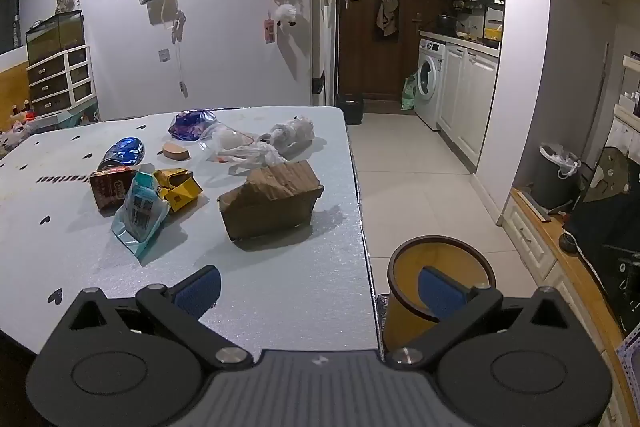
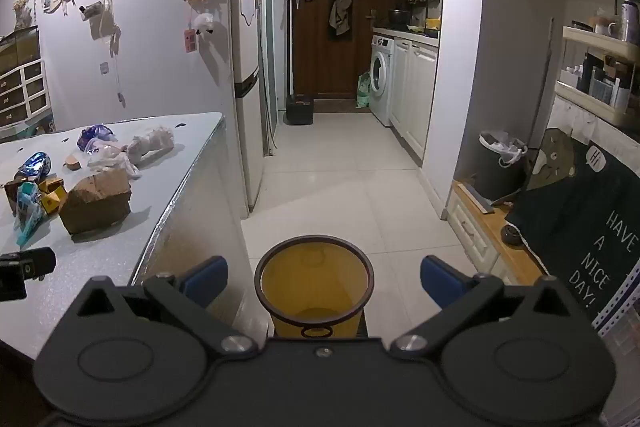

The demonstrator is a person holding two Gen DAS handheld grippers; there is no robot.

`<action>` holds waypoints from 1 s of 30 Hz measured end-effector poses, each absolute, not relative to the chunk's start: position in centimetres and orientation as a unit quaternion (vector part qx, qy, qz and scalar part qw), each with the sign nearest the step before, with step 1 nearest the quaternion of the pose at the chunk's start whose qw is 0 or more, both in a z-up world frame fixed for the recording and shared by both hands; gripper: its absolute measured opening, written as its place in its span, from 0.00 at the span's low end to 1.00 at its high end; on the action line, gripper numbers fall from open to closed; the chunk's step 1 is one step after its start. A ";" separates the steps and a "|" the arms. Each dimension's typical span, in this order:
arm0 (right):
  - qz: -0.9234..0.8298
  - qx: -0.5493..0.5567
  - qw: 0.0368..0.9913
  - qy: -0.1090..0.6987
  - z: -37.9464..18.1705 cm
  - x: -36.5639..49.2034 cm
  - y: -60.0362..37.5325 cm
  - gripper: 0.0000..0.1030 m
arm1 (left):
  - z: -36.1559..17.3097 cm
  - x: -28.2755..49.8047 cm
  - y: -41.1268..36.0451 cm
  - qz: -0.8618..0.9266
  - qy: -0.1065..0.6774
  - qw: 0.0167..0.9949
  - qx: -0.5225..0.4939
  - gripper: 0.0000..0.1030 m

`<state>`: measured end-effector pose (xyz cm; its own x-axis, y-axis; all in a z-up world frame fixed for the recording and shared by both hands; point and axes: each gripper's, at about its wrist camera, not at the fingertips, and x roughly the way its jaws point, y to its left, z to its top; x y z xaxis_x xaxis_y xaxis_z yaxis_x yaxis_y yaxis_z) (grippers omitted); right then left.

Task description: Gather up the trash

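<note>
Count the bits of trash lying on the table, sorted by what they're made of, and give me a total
Cardboard boxes and cartons: 3, a brown box, a yellow carton, a dark red carton
Shiny wrappers and pouches: 3, a teal pouch, a blue wrapper, a purple wrapper
Clear plastic bags: 2, one, another
Small tan piece: 1
Total: 9

Trash (image 1: 256, 183) on table (image 1: 300, 287); bin (image 2: 314, 283) on floor, right of table.
</note>
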<state>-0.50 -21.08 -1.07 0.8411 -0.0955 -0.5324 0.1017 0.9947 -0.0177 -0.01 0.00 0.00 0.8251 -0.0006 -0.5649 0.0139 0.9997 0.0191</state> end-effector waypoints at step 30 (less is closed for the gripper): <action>-0.054 -0.001 0.960 0.276 -0.9 -0.5 -20.7 1.00 | 0.0 0.1 -0.1 -0.005 0.298 0.955 0.008 1.00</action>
